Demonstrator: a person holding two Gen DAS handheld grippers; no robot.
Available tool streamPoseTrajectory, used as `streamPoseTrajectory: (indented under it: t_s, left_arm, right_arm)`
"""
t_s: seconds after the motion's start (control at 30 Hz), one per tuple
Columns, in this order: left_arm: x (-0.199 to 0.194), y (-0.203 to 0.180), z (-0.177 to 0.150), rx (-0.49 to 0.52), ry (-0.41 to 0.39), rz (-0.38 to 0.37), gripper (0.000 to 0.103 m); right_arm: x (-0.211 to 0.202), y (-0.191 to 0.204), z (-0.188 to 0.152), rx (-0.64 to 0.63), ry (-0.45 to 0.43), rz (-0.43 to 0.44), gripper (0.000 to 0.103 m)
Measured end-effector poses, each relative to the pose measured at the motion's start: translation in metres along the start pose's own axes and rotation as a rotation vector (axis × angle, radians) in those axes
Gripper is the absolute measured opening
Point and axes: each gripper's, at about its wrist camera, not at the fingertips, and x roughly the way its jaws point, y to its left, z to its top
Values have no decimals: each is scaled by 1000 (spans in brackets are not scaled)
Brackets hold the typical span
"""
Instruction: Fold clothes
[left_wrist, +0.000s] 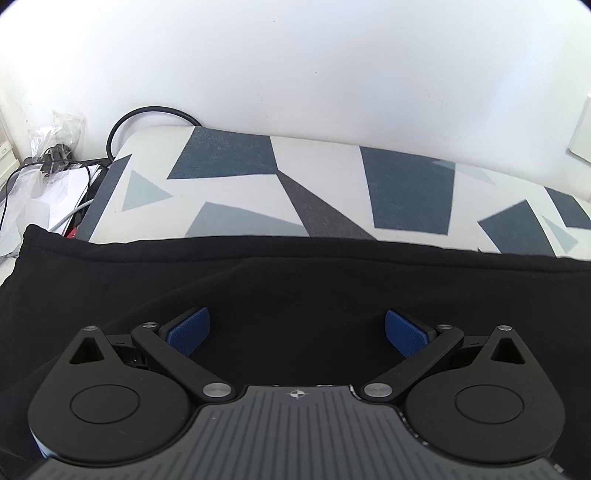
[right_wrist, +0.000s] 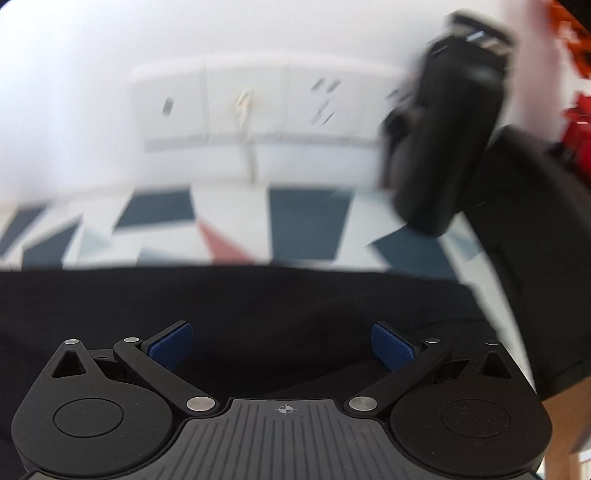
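In the left wrist view, the far left edge holds a clutter of white papers (left_wrist: 33, 206), thin wires and a crumpled clear plastic bag (left_wrist: 61, 131), and a thick black cable (left_wrist: 147, 110) loops up against the white wall (left_wrist: 295, 66). To the right of that, a cover with a geometric print (left_wrist: 332, 192) of dark blue, grey and pale blue shapes on white runs across the middle of the frame. Below it, the black garment (left_wrist: 295, 280) fills the lower half from edge to edge. It is plain, matte and dark, with a straight hemmed border along its upper edge and a rounded corner at the upper left; soft creases run across it, but its type cannot be told. The left gripper (left_wrist: 297, 334) hangs over the middle of the cloth with its jaws spread wide, and the blue textured pads (left_wrist: 190, 332) have nothing clamped between them.

In the right wrist view, which is blurred, the same printed cover (right_wrist: 229, 225) crosses the middle, here with a reddish wedge among the blue shapes, and pale cabinet fronts (right_wrist: 258, 107) stand behind it. The black garment (right_wrist: 258, 306) again spans the lower half, its upper edge straight, a fold ridge running toward the lower right. The right gripper (right_wrist: 282, 349) sits above it with jaws fully apart, nothing between the blue pads (right_wrist: 171, 347). At the upper right, a black device (right_wrist: 454, 129) reaches down over the cover's right end.
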Motion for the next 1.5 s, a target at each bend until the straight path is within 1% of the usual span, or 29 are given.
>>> streamPoseTrajectory:
  t_s: [0.07,0.13,0.23,0.43,0.6,0.77,0.87,1.03,1.2,1.27,1.37,1.4,1.43,1.47,1.5]
  left_arm:
    - [4,-2,4,-2,-6,2,103]
    - [8,-4,7,2,-14,-1,103]
    - [14,-8,14,9,-30,-4,103]
    - [33,-22,35,-6,-64,13,103]
    - [48,-29,57,-34,-61,26,103]
    - [57,-30,67,-31,-64,30,103]
    - [63,-34,71,-36,-81,40,103]
    - [73,-41,80,-40,-102,48,103]
    - [78,-43,91,-42,-85,50,103]
    - [77,-43,94,-37,-58,46,103]
    - [57,-42,99,39,-26,105,103]
    - [43,-41,97,51,-55,125,103]
    - [27,-37,94,43,-85,114,103]
    - [14,-32,90,21,-90,78,103]
    - [1,-26,86,-10,-76,36,103]
  right_arm:
    - [23,3,0,4,64,-40,102]
    - [37,-3,2,83,81,-22,102]
    - [46,-6,9,142,70,-21,102]
    - [60,-11,22,166,51,-39,102]
    - [72,-19,37,180,27,-48,102]
    - [84,-17,52,205,2,-78,102]
    - [88,-16,59,218,-3,-92,102]
    - [91,-17,62,224,-18,-100,102]
    - [93,-17,64,236,-32,-111,102]
    - [93,-16,63,245,-39,-116,102]
    - [93,-16,61,244,-50,-118,102]
    - [93,-16,61,246,-48,-119,102]
    - [93,-16,62,248,-46,-120,102]
    - [92,-15,63,245,-39,-121,102]
    - [90,-14,64,237,-29,-119,102]
